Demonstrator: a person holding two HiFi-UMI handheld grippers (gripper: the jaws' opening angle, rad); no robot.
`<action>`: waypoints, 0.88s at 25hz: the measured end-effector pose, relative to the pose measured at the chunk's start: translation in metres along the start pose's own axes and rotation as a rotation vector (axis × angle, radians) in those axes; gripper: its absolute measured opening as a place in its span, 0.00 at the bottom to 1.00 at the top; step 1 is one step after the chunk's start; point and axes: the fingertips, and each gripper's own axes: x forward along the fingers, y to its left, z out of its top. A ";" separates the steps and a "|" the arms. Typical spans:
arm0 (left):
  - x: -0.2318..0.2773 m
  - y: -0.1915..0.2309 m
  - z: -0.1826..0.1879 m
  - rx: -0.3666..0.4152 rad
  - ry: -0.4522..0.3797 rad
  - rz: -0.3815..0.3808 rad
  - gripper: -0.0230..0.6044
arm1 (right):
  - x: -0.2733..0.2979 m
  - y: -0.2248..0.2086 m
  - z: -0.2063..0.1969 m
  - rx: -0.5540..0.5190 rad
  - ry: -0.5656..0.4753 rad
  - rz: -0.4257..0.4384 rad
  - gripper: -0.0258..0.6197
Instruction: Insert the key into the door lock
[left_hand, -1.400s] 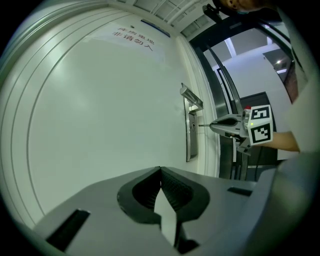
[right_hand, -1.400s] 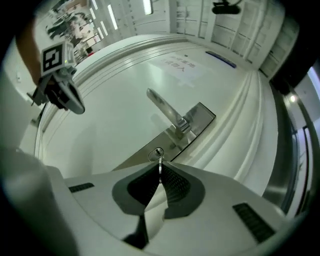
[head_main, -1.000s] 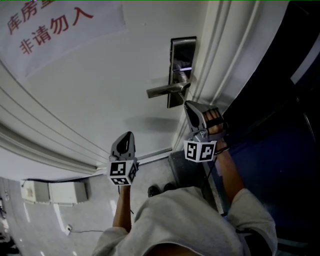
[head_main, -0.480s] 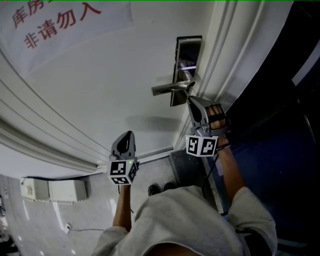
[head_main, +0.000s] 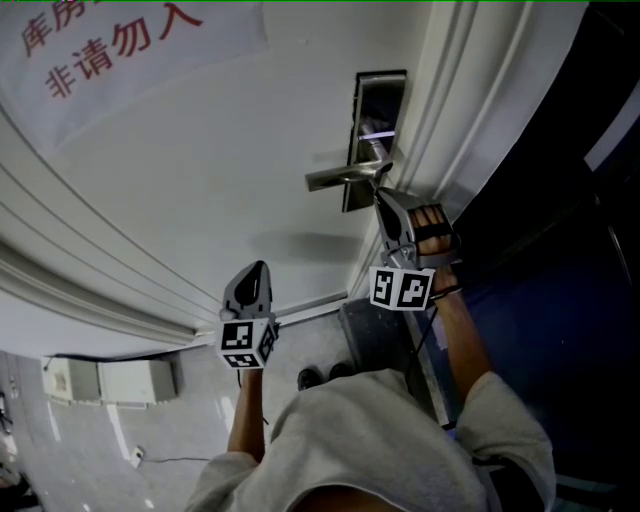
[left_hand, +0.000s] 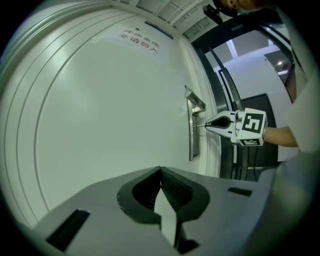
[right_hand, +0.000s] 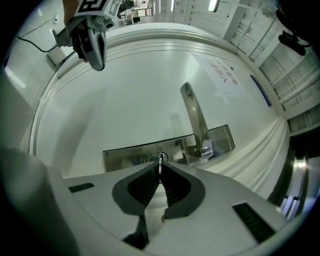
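Note:
A steel lock plate (head_main: 372, 100) with a lever handle (head_main: 340, 178) sits at the white door's right edge. My right gripper (head_main: 380, 195) reaches level to the plate just below the handle. In the right gripper view it (right_hand: 160, 169) is shut on a small metal key (right_hand: 160, 161), whose tip meets the round keyhole (right_hand: 159, 157) in the plate (right_hand: 125, 152). How deep the key sits, I cannot tell. The left gripper view shows the key (left_hand: 199, 125) bridging gripper and plate. My left gripper (head_main: 260, 266) hangs lower left, away from the door, shut and empty (left_hand: 160, 170).
A paper sign with red characters (head_main: 110, 50) hangs on the door at upper left. The white door frame (head_main: 450, 120) runs beside the lock, with a dark opening (head_main: 560, 250) to its right. A white box (head_main: 110, 383) stands on the floor below.
The right gripper has crept slightly closer to the lock plate under the handle. The left gripper has kept still.

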 end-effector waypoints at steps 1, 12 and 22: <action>0.000 0.000 -0.001 -0.001 0.001 -0.002 0.07 | 0.000 0.000 0.000 0.004 0.005 0.001 0.09; 0.000 0.002 -0.009 -0.020 0.021 -0.013 0.07 | 0.003 0.002 -0.001 -0.057 0.049 0.018 0.09; -0.004 0.005 -0.012 -0.021 0.029 -0.005 0.07 | 0.014 0.001 0.005 -0.094 0.058 -0.011 0.09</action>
